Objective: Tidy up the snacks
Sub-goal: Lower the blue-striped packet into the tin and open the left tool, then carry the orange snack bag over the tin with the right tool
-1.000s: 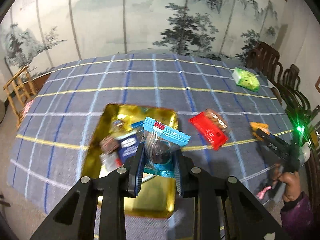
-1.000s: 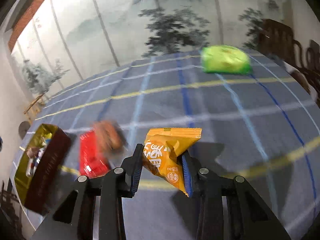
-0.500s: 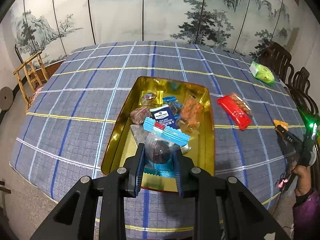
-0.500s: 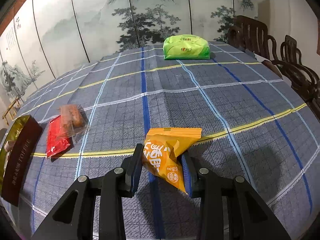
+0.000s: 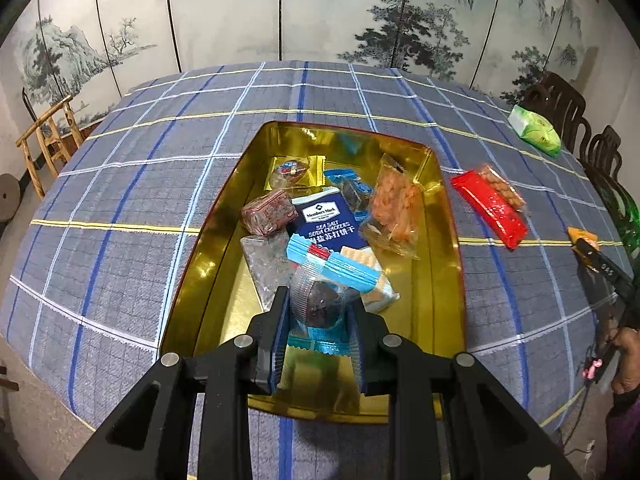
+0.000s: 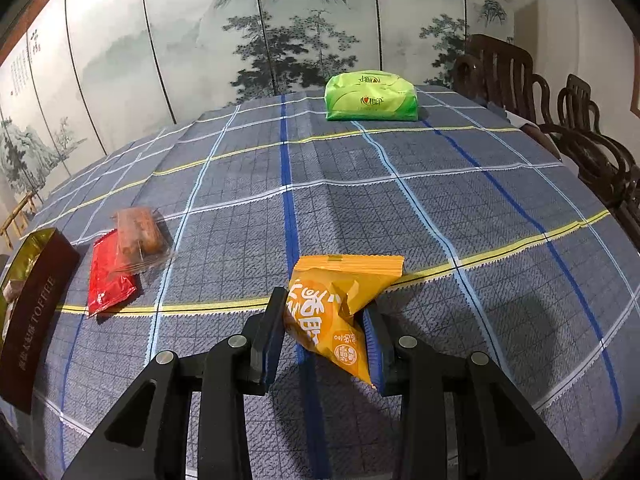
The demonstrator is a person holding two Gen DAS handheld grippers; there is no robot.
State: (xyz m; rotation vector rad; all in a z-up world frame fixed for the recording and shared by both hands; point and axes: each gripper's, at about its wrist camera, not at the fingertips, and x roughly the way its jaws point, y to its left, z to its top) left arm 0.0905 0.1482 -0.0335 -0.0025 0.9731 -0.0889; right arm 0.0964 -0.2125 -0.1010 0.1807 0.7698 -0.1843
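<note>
The left wrist view looks down into the gold tin (image 5: 444, 216); the left gripper (image 5: 318, 312) is clamped on a clear-and-blue wrapped snack (image 5: 320, 300) with a dark piece inside, held over the tin's near end; just beyond its fingertips lie a navy cracker packet (image 5: 326, 218), a dark red block (image 5: 268, 212), a yellow-wrapped sweet (image 5: 294, 172) and an orange-filled clear packet (image 5: 394, 208). To its right, outside the tin, the red packet (image 5: 490, 208) lies on the checked tablecloth (image 5: 120, 184), and further right a hand (image 5: 626, 360) holds the other tool.

The right wrist view shows what that one barely does: the right gripper (image 6: 326, 322) closed on an orange snack bag (image 6: 332, 308), pinched at its sides; the tin (image 6: 36, 300) appears only as a brown wall, far to the left, with the red packet (image 6: 108, 276) between; a green pack (image 6: 370, 96) sits well ahead.

Against a second ago, the tin fills more of the left view and sits squarely under the jaws, the wrapped snack lower over it; the right view has sharpened, its grip on the bag unchanged.
</note>
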